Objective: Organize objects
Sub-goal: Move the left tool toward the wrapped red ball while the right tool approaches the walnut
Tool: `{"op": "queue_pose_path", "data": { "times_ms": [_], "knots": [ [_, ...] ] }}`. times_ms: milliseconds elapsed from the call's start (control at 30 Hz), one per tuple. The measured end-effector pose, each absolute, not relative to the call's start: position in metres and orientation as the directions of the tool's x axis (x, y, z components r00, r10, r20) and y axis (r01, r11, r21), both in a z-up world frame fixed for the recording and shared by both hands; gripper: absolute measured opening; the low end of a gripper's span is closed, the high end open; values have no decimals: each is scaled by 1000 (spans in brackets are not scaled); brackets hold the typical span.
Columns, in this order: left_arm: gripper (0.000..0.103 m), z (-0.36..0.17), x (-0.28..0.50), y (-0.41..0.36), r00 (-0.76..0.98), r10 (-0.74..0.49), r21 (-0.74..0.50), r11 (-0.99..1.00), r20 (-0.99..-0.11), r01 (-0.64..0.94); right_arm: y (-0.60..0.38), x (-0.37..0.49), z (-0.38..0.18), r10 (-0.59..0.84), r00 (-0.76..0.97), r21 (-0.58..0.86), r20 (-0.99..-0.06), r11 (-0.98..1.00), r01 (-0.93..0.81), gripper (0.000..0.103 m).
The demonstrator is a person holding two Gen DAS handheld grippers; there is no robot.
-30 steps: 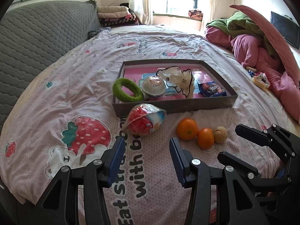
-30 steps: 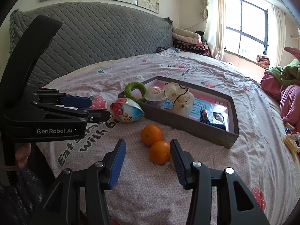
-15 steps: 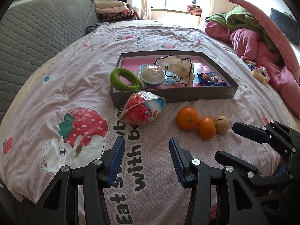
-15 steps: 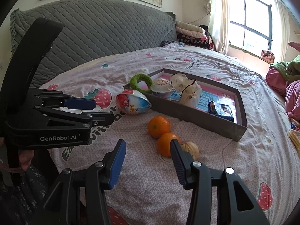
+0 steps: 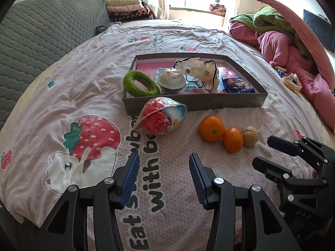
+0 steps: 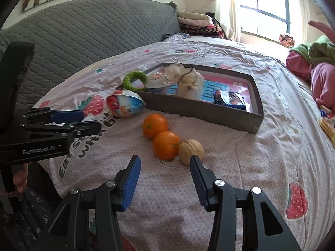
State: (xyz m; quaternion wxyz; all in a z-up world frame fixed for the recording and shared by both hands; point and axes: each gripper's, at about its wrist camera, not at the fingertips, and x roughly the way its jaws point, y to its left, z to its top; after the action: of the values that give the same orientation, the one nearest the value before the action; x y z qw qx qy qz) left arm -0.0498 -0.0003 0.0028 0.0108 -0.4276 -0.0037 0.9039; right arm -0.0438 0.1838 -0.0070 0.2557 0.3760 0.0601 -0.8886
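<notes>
Both grippers stand open and empty — left gripper [image 5: 163, 177], right gripper [image 6: 165, 179]. Two oranges [image 6: 155, 126] and a walnut [image 6: 191, 151] lie touching on the bed [image 6: 240, 167], at 12 o'clock of the right gripper — the tray [image 6: 201, 109] beyond.

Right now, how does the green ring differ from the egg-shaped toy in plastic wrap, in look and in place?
The green ring is fuzzy, one colour, with an open hole; the egg-shaped toy is solid, glossy, printed red, white and blue. The ring leans on the corner of the grey tray, partly inside it; the egg lies outside, on the bedsheet in front of the tray wall. The egg looks bulkier than the ring. Neither is held by a claw.
</notes>
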Motion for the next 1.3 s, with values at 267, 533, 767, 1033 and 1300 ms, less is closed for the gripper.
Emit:
{"op": "queue_pose_path", "data": {
  "times_ms": [267, 533, 767, 1033, 1300],
  "knots": [
    [51, -2, -51, -2, -624, 24, -22, -1000, -781, -11, 195, -49, -11, -394, -582, 119, -711, -884, 452, 49],
    [51, -9, -57, -8, -618, 33, -39, -999, -785, -4, 199, -55, -16, -363, -583, 111, -727, -900, 421, 49],
    [51, -16, -62, -18, -619, 55, -72, -997, -783, 2, 199, -60, -19, -348, -582, 97, -735, -903, 418, 49],
    [51, -22, -67, -27, -628, 93, -111, -994, -773, -10, 197, -63, -23, -338, -571, 90, -749, -904, 417, 49],
    [51, -25, -72, -26, -650, 103, -94, -994, -753, -48, 194, -64, -26, -335, -562, 87, -756, -903, 421, 49]
  ]
}}
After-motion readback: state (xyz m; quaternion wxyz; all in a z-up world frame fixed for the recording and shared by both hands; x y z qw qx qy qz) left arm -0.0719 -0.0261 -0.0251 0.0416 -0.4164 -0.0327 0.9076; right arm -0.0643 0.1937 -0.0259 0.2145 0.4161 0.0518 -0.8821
